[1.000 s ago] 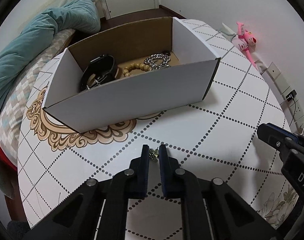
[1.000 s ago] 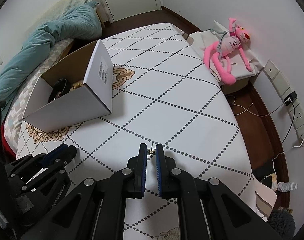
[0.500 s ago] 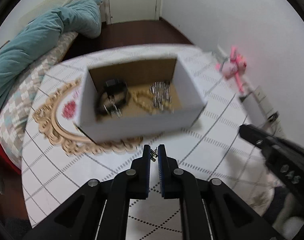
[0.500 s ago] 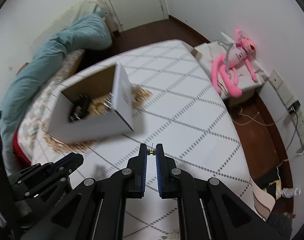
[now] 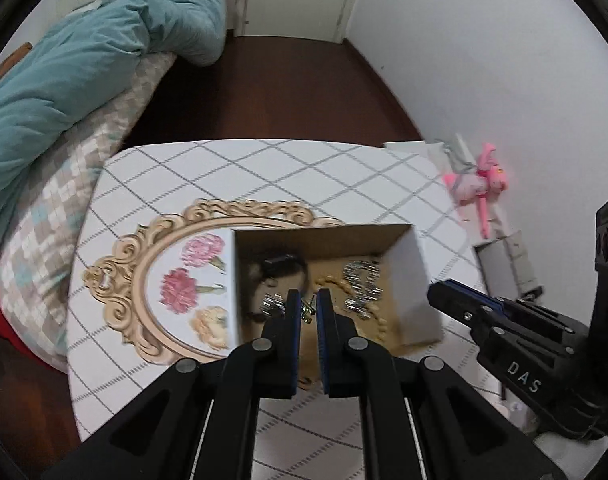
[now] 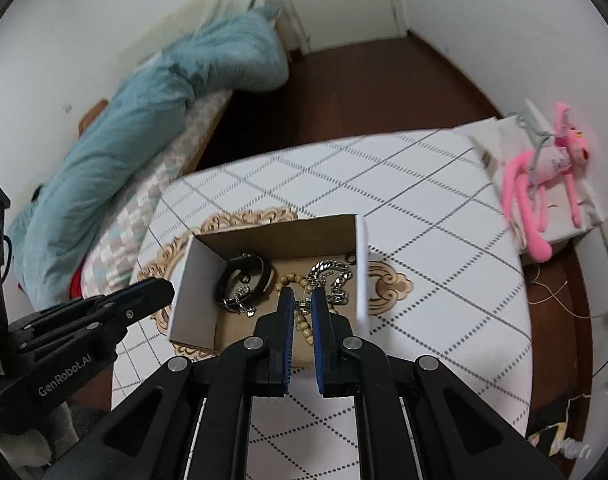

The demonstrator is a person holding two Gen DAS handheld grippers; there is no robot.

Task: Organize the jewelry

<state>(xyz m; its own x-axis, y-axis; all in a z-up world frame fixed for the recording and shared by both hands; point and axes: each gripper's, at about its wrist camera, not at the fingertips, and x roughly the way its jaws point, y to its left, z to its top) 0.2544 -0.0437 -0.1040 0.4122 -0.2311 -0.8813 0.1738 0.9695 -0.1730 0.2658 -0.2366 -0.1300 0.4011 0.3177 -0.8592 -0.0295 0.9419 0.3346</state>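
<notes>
Both poised over the open white cardboard box (image 6: 360, 276) for a drop-in, left gripper (image 5: 307, 309) and right gripper (image 6: 302, 304) each pinching a tiny metal earring, beside the silver chain (image 6: 332, 276) already inside
</notes>
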